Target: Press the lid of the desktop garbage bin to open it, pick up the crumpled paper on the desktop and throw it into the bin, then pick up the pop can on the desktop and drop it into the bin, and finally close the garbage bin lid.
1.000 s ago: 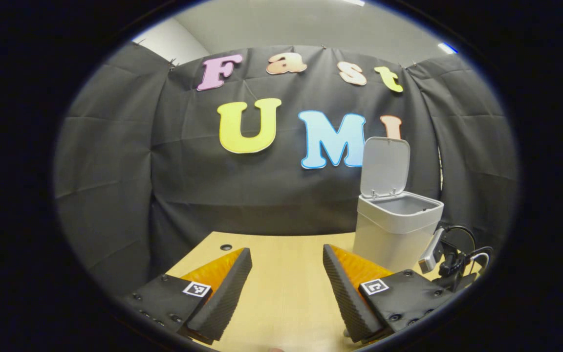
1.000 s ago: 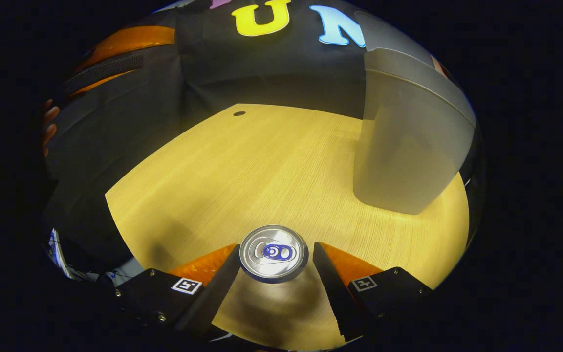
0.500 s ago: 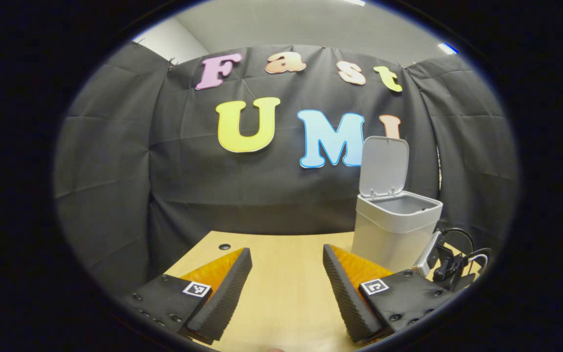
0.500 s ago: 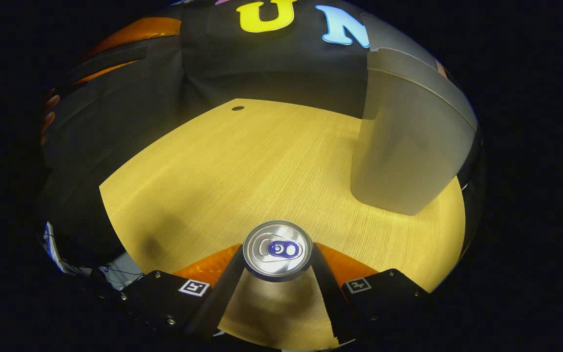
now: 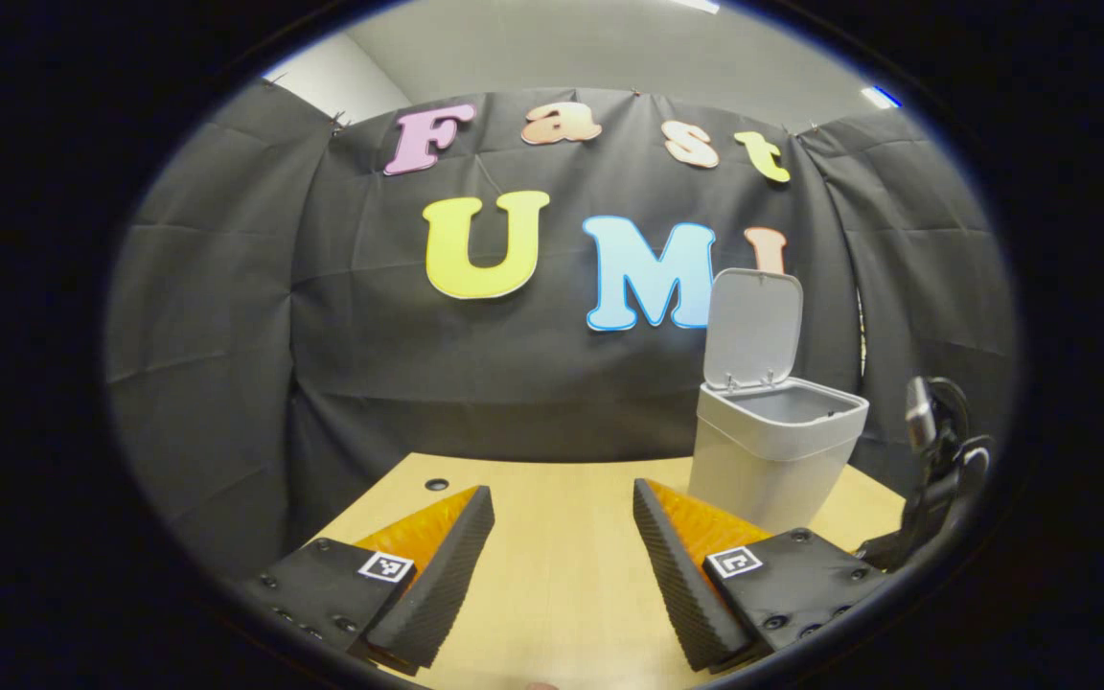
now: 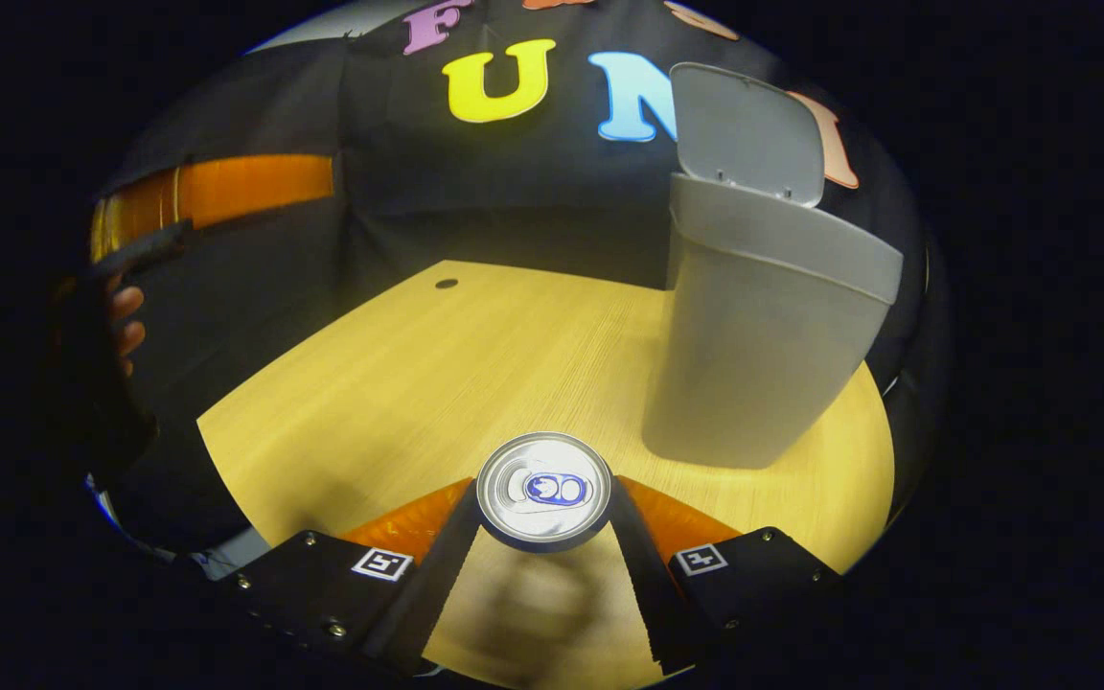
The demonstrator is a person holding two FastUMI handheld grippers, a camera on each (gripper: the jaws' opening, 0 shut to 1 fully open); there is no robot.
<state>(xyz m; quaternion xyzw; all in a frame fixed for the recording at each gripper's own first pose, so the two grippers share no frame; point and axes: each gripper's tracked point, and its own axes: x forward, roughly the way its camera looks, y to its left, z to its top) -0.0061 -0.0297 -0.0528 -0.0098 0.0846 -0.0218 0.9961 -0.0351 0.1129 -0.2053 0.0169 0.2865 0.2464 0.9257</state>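
Observation:
The pop can (image 6: 542, 491), seen from its silver top, hangs above the wooden desktop (image 6: 437, 383), and my right gripper (image 6: 540, 522) is shut on it from both sides. The white garbage bin (image 6: 753, 335) stands ahead to the right with its lid (image 6: 744, 134) raised upright. In the left gripper view the bin (image 5: 772, 450) stands at the back right of the desktop (image 5: 552, 565), lid (image 5: 753, 326) up. My left gripper (image 5: 562, 565) hovers open over bare wood with nothing between its fingers. The right gripper's body (image 5: 935, 470) shows at the far right.
A small dark hole (image 6: 447, 284) marks the desktop's far left corner. The other gripper, with a hand (image 6: 126, 321) on it, hangs at the left of the right gripper view. Black cloth walls close in the back and sides.
My right gripper closed on the pop can and lifted it off the desktop, tilting up so the bin's lid came into view. The left gripper stayed put.

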